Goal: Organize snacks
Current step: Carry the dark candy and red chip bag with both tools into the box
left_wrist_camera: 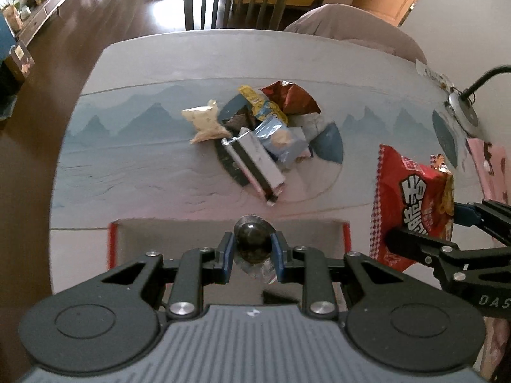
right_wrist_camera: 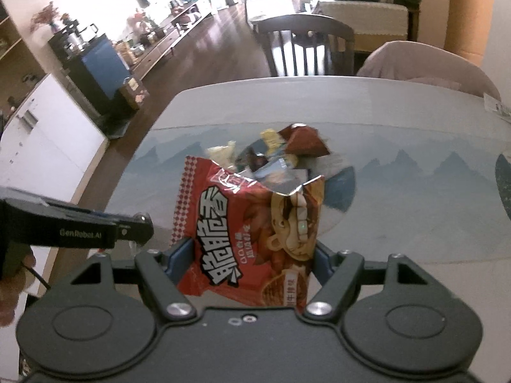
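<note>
A pile of snacks (left_wrist_camera: 255, 131) lies in the middle of the table (left_wrist_camera: 143, 172). Nearer than the pile lies a box (left_wrist_camera: 198, 236), under the left gripper (left_wrist_camera: 252, 252). Behind the table stands a chair (left_wrist_camera: 233, 0). At the table's right edge is a lamp base (left_wrist_camera: 463, 113).

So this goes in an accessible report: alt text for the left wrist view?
The left gripper holds a small dark round snack in clear wrap above a red-edged box. Beyond, a snack pile lies on the table; the right gripper holds a red packet.
</note>
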